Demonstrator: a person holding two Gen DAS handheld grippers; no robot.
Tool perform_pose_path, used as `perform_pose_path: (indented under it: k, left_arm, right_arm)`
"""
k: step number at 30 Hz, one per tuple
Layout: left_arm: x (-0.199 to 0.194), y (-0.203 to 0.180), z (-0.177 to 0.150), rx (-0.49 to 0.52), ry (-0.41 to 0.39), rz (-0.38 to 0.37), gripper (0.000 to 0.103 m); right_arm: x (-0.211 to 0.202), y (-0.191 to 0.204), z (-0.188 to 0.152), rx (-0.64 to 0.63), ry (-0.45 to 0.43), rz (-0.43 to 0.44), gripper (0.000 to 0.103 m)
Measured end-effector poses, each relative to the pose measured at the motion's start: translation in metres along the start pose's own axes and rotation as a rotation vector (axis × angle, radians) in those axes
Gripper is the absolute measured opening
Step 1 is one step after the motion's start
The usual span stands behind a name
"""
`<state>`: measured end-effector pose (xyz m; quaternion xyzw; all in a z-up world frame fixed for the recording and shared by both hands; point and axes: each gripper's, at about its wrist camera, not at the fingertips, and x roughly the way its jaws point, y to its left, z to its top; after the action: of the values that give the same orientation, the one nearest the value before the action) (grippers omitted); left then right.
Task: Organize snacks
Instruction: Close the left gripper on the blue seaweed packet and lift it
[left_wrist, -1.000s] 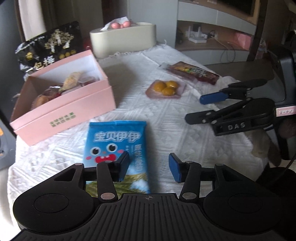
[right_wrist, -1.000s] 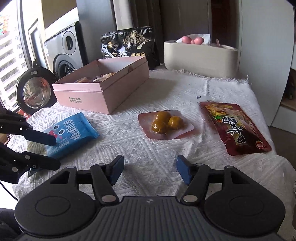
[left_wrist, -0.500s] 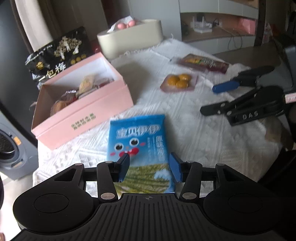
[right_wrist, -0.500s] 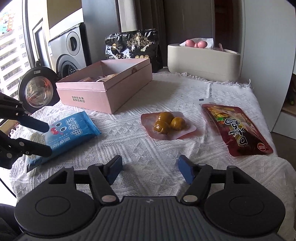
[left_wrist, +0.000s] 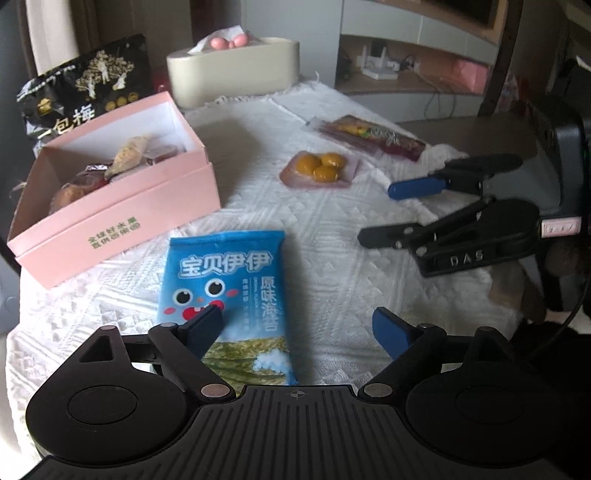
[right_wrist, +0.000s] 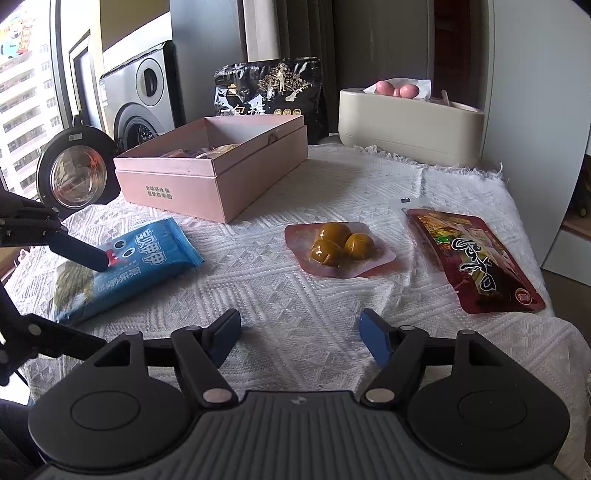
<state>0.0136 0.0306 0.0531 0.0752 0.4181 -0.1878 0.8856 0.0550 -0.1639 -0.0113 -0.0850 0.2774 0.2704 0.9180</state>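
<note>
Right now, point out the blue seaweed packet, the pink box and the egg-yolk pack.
blue seaweed packet (left_wrist: 225, 280), left wrist view, printed front.
pink box (right_wrist: 207, 186), right wrist view, front wall.
egg-yolk pack (right_wrist: 338, 243), right wrist view, yolks at centre.

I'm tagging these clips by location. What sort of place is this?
Most likely a home, perhaps an apartment: a washing machine by the window, a table under a white woven tablecloth, and high-rise buildings outside.

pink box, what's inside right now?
The pink box is open and holds several wrapped snacks piled toward one end. The rest shows bare white wall. Its floor and anything beneath the pile are hidden.
</note>
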Motion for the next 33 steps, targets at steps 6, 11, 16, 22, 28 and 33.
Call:
perform_pose_path:
  k: [6,11,16,22,28,33]
  left_arm:
    - [-0.004,0.011,-0.004,0.043,0.010,0.154,0.084]
    - [0.002,0.012,-0.008,0.037,0.029,0.120,0.088]
    - [0.007,0.010,-0.006,0.017,0.018,0.055,0.096]
    - [0.003,0.019,-0.006,-0.023,-0.025,0.064,0.091]
    - [0.014,0.038,-0.011,-0.077,0.013,0.119,0.092]
    - [0.018,0.050,-0.010,-0.156,-0.019,0.079,0.092]
  right_arm:
    - [0.000,0.001,-0.001,-0.007,0.000,0.000,0.074]
    - [0.000,0.001,-0.001,-0.012,-0.001,-0.002,0.074]
    - [0.000,0.003,-0.001,-0.018,-0.001,-0.007,0.074]
    - [0.000,0.003,-0.001,-0.019,-0.001,-0.006,0.075]
    - [0.000,0.003,-0.001,-0.024,0.001,-0.002,0.077]
    - [0.001,0.002,-0.001,-0.031,0.004,0.008,0.079]
